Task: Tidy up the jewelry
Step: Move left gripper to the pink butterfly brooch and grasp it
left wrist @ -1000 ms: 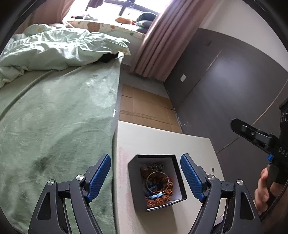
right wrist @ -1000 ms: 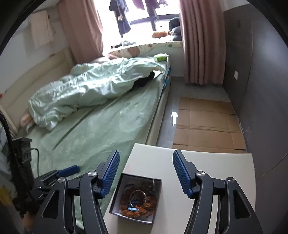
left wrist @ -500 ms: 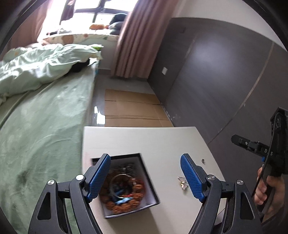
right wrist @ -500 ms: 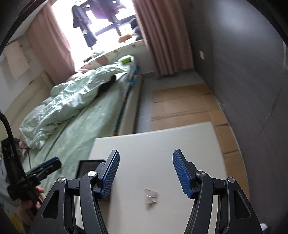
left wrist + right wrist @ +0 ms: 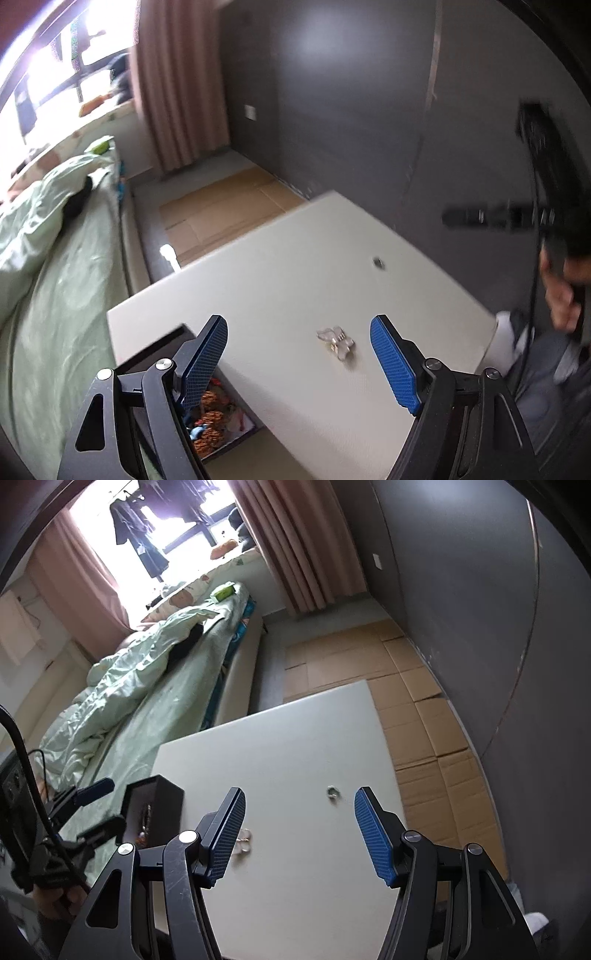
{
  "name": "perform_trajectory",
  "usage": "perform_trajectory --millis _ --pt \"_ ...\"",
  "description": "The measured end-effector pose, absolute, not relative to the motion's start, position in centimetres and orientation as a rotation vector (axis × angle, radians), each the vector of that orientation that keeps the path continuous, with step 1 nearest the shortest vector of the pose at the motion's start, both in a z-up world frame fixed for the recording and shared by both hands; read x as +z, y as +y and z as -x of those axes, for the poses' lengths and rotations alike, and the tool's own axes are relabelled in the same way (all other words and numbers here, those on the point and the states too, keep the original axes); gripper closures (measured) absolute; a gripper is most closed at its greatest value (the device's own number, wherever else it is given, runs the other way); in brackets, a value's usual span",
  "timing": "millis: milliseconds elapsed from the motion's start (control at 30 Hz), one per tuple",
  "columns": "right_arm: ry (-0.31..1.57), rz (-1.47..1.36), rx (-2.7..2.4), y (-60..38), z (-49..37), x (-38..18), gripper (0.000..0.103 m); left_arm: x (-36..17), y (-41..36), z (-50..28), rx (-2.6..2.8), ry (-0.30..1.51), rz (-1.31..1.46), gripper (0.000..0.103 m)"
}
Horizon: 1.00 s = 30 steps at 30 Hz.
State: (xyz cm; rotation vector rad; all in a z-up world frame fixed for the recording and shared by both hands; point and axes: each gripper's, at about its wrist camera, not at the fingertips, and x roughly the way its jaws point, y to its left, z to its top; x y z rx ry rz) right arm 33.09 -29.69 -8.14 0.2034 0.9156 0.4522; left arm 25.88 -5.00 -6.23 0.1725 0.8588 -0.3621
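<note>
A black jewelry box (image 5: 221,428) with orange beads and blue pieces sits at the white table's (image 5: 295,266) left edge, partly hidden behind my left finger; it also shows in the right wrist view (image 5: 155,808). A clear butterfly-shaped piece (image 5: 337,341) lies on the table between my open, empty left gripper's (image 5: 297,356) fingers. In the right wrist view it (image 5: 244,843) peeks out beside the left finger. A small ring (image 5: 378,263) lies farther back; it lies (image 5: 333,792) ahead of my open, empty right gripper (image 5: 297,829).
A bed with green sheets (image 5: 140,686) runs along the table's left side. Cardboard (image 5: 424,709) covers the floor beyond and right of the table. A dark wall (image 5: 369,110) stands on the right. The other gripper and hand show at each view's edge.
Both views swung right across the table. The box slid to the left of both frames. The butterfly piece now lies between the left fingers and the ring has come into the right view.
</note>
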Motion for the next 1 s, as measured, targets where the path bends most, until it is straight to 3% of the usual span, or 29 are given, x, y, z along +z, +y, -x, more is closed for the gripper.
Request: perform_trajectory --millis 533,767,867,1000 --pt "0.979 -0.223 0.469 -31.5 -31.7 -9.7 0.041 -12.8 -9.9 -28.4 -0.516 1.087 -0.601 0.023" --pt "1.024 -0.273 0.462 -31.9 -31.0 -11.3 0.041 -15.3 -11.3 -29.8 -0.534 1.16 -0.701 0.035" --pt "1.02 -0.293 0.461 -32.4 -31.1 -11.3 0.041 -16.0 -11.5 -30.4 -0.531 1.17 -0.726 0.045" --pt "1.022 -0.317 0.445 -32.9 -31.3 -11.6 0.041 -16.0 -11.4 -31.2 -0.565 1.169 -0.709 0.046"
